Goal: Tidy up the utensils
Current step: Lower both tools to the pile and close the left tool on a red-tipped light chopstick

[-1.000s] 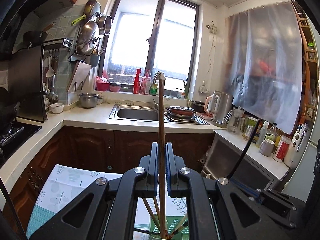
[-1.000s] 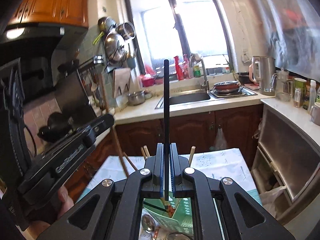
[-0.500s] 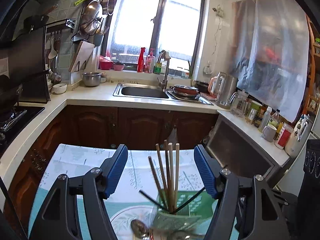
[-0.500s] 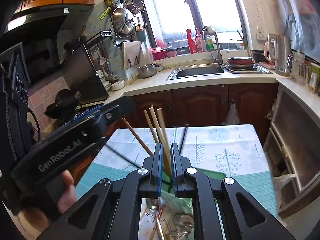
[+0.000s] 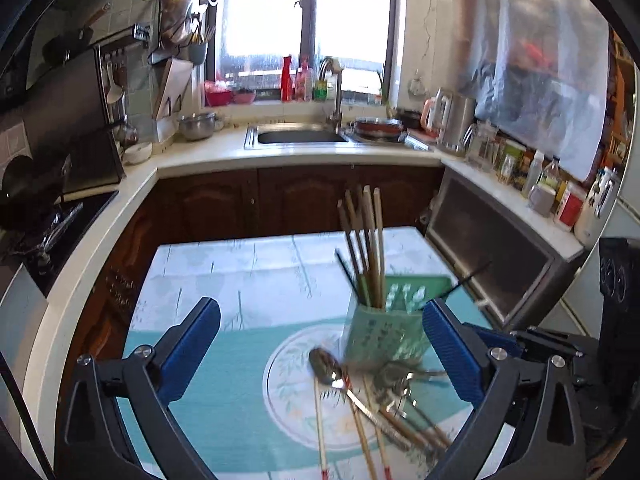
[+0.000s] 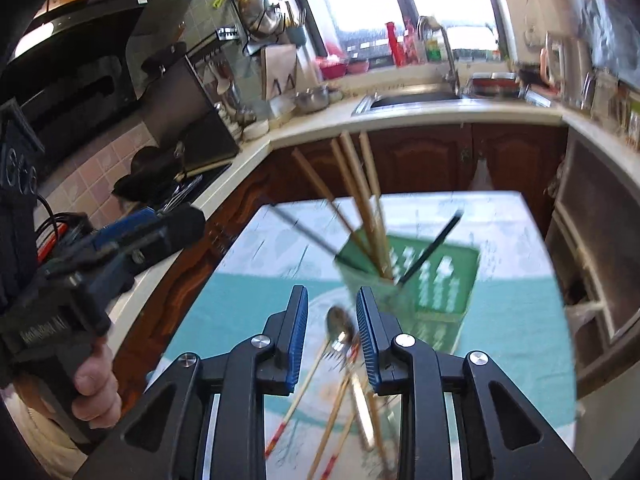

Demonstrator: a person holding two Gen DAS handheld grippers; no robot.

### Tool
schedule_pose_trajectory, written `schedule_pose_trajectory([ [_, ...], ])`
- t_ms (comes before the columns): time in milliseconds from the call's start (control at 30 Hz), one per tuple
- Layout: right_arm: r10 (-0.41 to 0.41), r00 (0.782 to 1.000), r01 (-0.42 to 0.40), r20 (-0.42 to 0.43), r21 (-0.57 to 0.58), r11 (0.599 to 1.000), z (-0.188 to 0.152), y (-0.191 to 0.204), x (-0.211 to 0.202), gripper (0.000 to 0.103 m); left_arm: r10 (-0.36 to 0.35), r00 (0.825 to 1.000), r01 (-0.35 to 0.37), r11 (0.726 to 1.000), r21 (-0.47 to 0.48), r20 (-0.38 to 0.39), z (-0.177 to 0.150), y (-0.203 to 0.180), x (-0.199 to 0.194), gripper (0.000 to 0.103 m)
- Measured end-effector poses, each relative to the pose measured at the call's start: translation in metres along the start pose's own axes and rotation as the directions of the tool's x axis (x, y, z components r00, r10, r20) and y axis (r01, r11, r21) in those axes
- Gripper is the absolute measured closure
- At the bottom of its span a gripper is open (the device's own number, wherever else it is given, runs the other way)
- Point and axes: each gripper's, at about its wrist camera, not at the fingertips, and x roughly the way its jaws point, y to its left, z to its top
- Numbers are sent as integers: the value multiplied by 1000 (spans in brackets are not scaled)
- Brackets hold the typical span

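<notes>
both tongs clamped a chopstick a second ago, now free: left tongs [image 5: 320,344] spread wide and opening, right tongs [image 6: 332,328] parting, nothing gripped. pale green perforated plastic utensil holder [image 5: 382,336] upright on the teal patterned worktop [image 5: 224,360], holding wooden chopsticks [image 5: 370,248] and black chopsticks [image 6: 430,246]. metal spoon [image 5: 326,366] and loose red-tipped chopsticks [image 5: 320,428] lying just before it.
</notes>
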Motion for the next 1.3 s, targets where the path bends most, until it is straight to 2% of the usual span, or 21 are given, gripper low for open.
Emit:
schedule_pose_trajectory([
  [100, -17, 999, 17, -43, 13, 1000, -19, 3, 8, 78, 5, 997, -5, 1000, -12, -72, -16, 4, 8, 3],
  [233, -21, 995, 26, -99, 46, 999, -44, -2, 23, 78, 0, 983, -5, 1000, -25, -185, -38, 9, 27, 3],
  [333, -20, 990, 31, -137, 84, 996, -60, -12, 36, 78, 0, 963, -10, 999, -38, -269, -59, 13, 44, 3],
  [567, -18, 973, 49, -232, 130, 990, -91, -38, 65, 78, -34, 898, 3, 997, -72, -439, -101, 20, 82, 4],
  [667, -13, 964, 52, -265, 139, 989, -105, -43, 76, 78, -38, 864, -5, 996, -85, -502, -118, 24, 97, 10],
  [833, -11, 950, 55, -313, 131, 990, -124, -46, 90, 78, -68, 807, 9, 995, -103, -587, -140, 23, 118, 35],
  [933, -8, 944, 50, -330, 119, 992, -130, -42, 97, 78, -79, 780, 17, 994, -106, -621, -149, 20, 128, 44],
  [1067, 0, 939, 41, -343, 113, 993, -135, -37, 104, 78, -55, 765, 6, 997, -79, -641, -158, 16, 138, 46],
  [1100, 2, 939, 40, -345, 114, 993, -136, -37, 105, 78, -54, 761, 6, 997, -76, -647, -159, 15, 140, 48],
  [1200, 6, 938, 36, -348, 114, 993, -136, -36, 109, 78, -51, 744, 4, 997, -72, -666, -160, 12, 145, 66],
  [1300, 12, 938, 31, -347, 118, 993, -136, -36, 108, 78, -41, 738, -3, 998, -64, -674, -160, 10, 149, 69],
])
